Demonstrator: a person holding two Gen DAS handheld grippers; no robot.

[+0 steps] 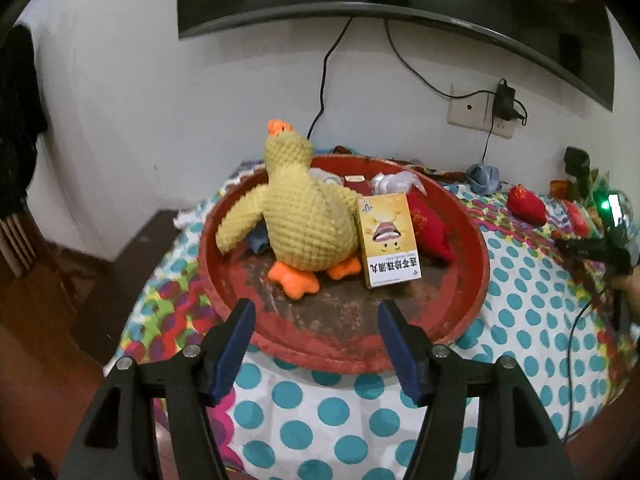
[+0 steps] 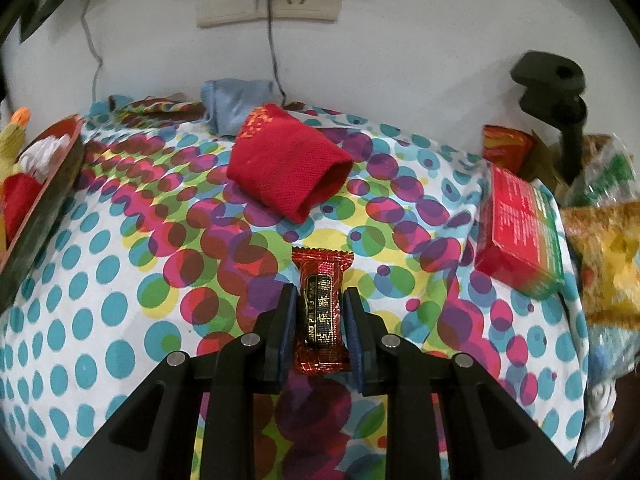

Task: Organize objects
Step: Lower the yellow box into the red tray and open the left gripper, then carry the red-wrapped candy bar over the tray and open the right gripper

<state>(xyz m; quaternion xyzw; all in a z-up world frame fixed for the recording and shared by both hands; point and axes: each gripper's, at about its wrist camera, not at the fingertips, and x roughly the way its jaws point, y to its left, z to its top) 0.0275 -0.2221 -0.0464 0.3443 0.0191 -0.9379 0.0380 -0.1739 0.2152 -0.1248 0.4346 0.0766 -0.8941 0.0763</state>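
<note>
My left gripper (image 1: 316, 306) is open with nothing between its fingers, hovering over the near rim of a round red tray (image 1: 344, 356). In the tray stand a yellow plush duck (image 1: 304, 216), a yellow box (image 1: 388, 240) leaning upside down, a red sock (image 1: 432, 232) and white wrappers (image 1: 390, 182). My right gripper (image 2: 320, 292) is shut on a red snack packet (image 2: 320, 316), held just above the dotted tablecloth (image 2: 120, 280). A rolled red sock (image 2: 288, 172) lies beyond the packet.
A red and green box (image 2: 520, 236) and snack bags (image 2: 608, 264) crowd the table's right edge beside a black clamp stand (image 2: 560, 92). A blue cloth (image 2: 232, 104) lies by the wall. Cables hang from a wall socket (image 2: 272, 4). The tray's side (image 2: 40, 200) is at left.
</note>
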